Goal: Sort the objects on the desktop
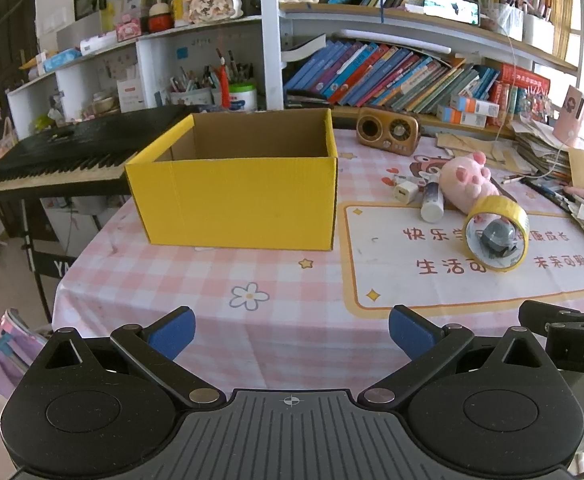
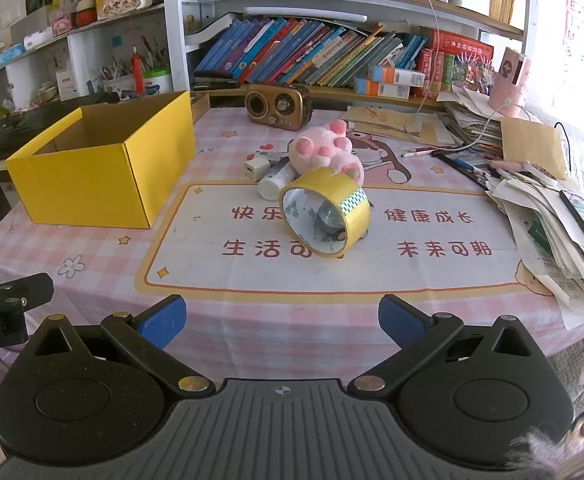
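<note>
Yellow tape roll lies ahead of the right tongs — both tongs spread, empty; left tongs face the yellow box.

A home study room is being shown by crowded bookshelves, a keyboard piano and a pink cartoon-clothed tabletop.

1. One yellow cardboard box, open at the top.
2. One roll of yellow tape.
3. One pink plush toy.
4. One white charger plug.
5. One white tube.
6. One brown retro radio.
7. Two grippers: left gripper, right gripper.
</note>
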The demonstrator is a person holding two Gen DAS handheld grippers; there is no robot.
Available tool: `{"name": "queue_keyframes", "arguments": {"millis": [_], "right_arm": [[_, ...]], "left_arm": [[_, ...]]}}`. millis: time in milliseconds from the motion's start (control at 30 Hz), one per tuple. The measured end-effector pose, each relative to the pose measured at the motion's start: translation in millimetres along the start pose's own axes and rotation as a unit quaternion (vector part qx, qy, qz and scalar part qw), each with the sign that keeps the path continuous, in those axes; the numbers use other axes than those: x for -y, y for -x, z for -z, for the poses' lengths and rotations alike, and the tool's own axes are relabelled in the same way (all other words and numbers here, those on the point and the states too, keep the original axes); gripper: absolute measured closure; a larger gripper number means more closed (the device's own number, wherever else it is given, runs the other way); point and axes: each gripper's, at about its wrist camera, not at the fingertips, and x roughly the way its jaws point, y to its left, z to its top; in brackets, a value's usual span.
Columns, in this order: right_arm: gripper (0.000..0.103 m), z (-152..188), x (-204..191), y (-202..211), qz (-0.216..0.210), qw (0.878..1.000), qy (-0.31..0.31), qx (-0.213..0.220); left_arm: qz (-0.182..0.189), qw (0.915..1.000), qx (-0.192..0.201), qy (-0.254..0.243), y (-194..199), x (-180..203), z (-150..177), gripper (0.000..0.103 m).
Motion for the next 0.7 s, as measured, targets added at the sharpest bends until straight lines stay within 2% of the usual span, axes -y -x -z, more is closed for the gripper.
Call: {"name": "queue_keyframes", "arguments": {"millis": [433,700], "right_arm": [[0.0,0.2,-4.2,-2.7,-0.001,1.0,0.002,-0.002],[0.0,-1.6,-9.1,-2.1,0.003,1.0,0.005,0.002]], "left_arm": [[-0.003,1.0,0.001,0.002,-1.3,-8.5,-4.0,0.0],[0.016,0.9998,0.009,0.002,-2.4,-7.6,-6.0,0.0]]}}
